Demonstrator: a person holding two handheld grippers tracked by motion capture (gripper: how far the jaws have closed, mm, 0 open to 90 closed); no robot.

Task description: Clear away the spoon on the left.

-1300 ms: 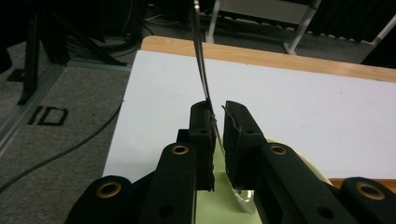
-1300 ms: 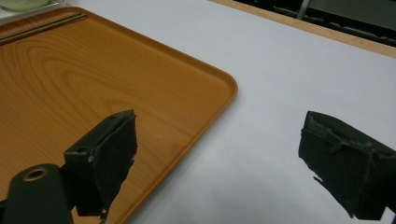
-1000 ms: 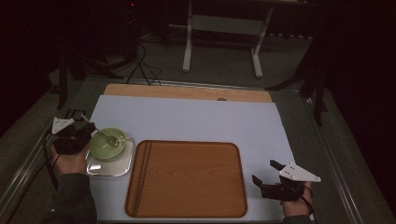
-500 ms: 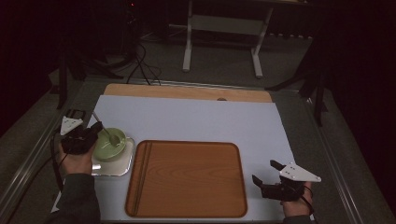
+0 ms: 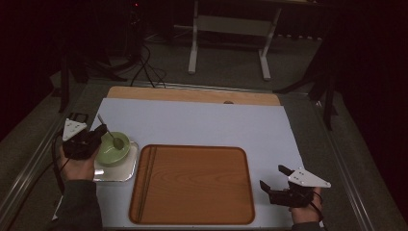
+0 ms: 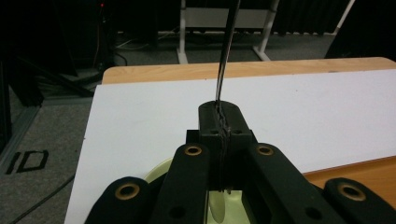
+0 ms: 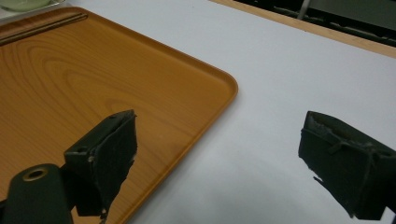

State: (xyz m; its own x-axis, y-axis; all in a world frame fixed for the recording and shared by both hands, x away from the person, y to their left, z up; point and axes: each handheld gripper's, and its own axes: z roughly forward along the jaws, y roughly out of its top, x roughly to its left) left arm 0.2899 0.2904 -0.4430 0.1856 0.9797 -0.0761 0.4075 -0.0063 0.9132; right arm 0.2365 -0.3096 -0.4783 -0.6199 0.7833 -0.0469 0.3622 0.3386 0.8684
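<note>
My left gripper (image 5: 98,134) is clamped on the spoon (image 6: 226,60), whose head sits in the green bowl (image 5: 113,150) on the steel tray (image 5: 126,171); my right gripper (image 7: 215,158) gapes wide beside the wooden tray (image 7: 93,79); floor reads "ID" (image 6: 27,161)

The high view is dim overall; the room beyond the table (image 5: 202,120) falls into near-black, and the corners darken further. The pale table surface is the brightest area, lit evenly from above, with no hard shadows and no glare. Fine detail is soft and grainy in this view.

The left gripper view is brighter; the table reads almost white at the far right, while the gripper (image 6: 223,122) near the lens is dark and slightly blurred.

In the right gripper view the wooden tray (image 7: 93,84) carries a soft sheen, and faint, diffuse shadows lie under the out-of-focus near parts of the gripper (image 7: 219,158).
</note>
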